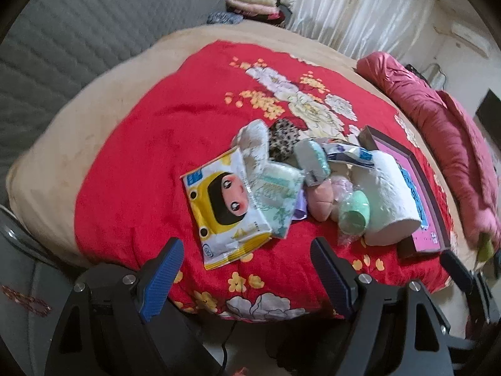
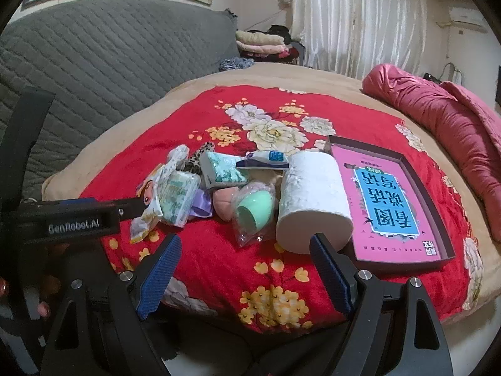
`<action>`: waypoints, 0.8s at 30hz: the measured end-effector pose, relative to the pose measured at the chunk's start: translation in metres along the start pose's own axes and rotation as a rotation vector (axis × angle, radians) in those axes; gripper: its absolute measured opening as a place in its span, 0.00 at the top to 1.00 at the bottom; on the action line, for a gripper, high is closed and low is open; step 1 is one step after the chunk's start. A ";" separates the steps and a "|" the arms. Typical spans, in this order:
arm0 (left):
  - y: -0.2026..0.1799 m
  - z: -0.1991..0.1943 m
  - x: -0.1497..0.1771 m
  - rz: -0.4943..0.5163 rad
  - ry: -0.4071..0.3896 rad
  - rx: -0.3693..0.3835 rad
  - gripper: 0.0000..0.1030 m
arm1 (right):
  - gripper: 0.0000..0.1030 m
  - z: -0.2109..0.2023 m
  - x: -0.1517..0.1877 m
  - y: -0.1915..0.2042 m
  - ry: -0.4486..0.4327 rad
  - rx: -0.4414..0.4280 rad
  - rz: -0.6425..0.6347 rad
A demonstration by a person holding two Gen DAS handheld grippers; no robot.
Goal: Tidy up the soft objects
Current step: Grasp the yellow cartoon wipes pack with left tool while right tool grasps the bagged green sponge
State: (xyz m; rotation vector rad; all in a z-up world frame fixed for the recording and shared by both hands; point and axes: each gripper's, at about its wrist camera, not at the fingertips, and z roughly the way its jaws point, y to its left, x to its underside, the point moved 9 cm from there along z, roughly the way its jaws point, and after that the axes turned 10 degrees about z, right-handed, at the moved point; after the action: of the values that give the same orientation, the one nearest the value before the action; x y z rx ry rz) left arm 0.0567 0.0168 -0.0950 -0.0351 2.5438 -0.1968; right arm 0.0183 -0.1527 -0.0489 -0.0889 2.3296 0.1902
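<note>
White paper, the toilet roll lies on its side on the red blanket, its long axis running from 11 o'clock to 5 o'clock in the right wrist view, its near end touching the box edge. The right gripper hovers with jaws spread and empty, the roll at 1 o'clock, just beside its right finger. The left gripper, also spread wide and empty, faces the wipes pack at 12 o'clock. The right hand looks nearer the roll.
</note>
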 end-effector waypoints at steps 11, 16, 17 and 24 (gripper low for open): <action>0.025 0.048 -0.010 -0.166 0.085 0.062 0.20 | 0.18 0.012 0.004 0.004 0.022 0.013 -0.029; 0.029 0.068 -0.012 -0.168 0.121 0.041 0.20 | 0.18 0.018 0.006 0.004 0.037 0.020 -0.038; 0.032 0.072 -0.011 -0.178 0.130 0.035 0.20 | 0.18 0.018 0.006 0.004 0.037 0.021 -0.042; 0.043 0.093 -0.005 -0.248 0.162 0.121 0.19 | 0.18 0.029 0.001 0.007 0.040 0.031 -0.068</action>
State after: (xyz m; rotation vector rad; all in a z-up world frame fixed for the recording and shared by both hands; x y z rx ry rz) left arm 0.1136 0.0472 -0.1745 -0.2990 2.6780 -0.4674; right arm 0.0374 -0.1409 -0.0693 -0.1582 2.3645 0.1197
